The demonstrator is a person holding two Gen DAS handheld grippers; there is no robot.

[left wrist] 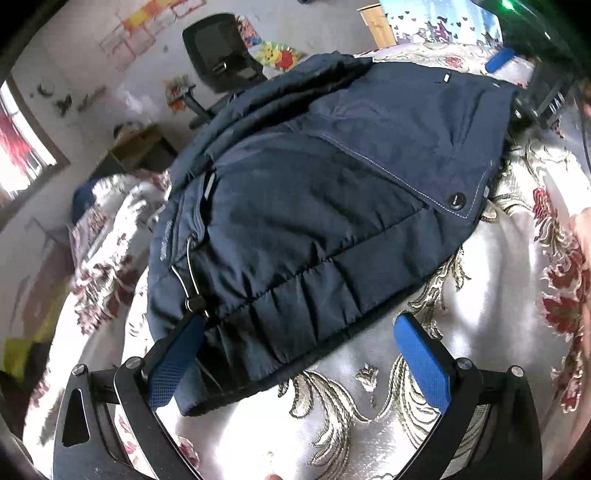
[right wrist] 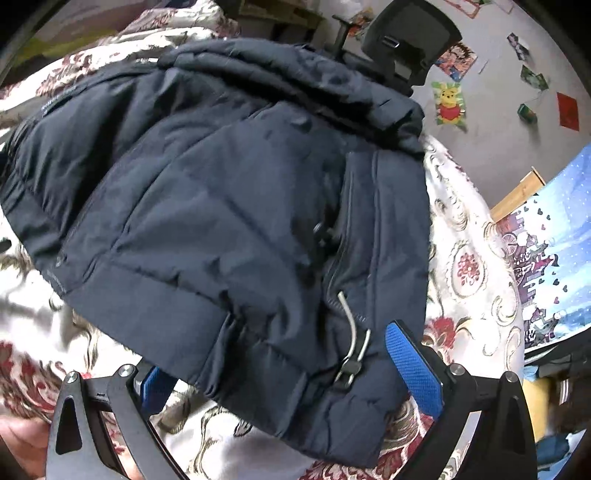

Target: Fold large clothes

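Observation:
A dark navy padded jacket (left wrist: 314,206) lies folded on a white floral bedspread (left wrist: 480,295). It also fills the right wrist view (right wrist: 221,206). My left gripper (left wrist: 299,354) is open, its blue pads (left wrist: 421,358) spread wide over the jacket's near hem corner; the left pad touches the fabric beside a drawcord toggle (left wrist: 195,304). My right gripper (right wrist: 288,373) is open too, its pads (right wrist: 413,369) on either side of the jacket's hem corner, close to a cord lock (right wrist: 351,369). Neither holds the cloth.
A black office chair (left wrist: 218,48) stands beyond the bed; it shows in the right wrist view (right wrist: 410,33). Stickers mark the wall (right wrist: 448,103). A blue printed sheet (right wrist: 554,266) lies at the right. The other gripper's blue pad (left wrist: 498,61) shows at the far edge.

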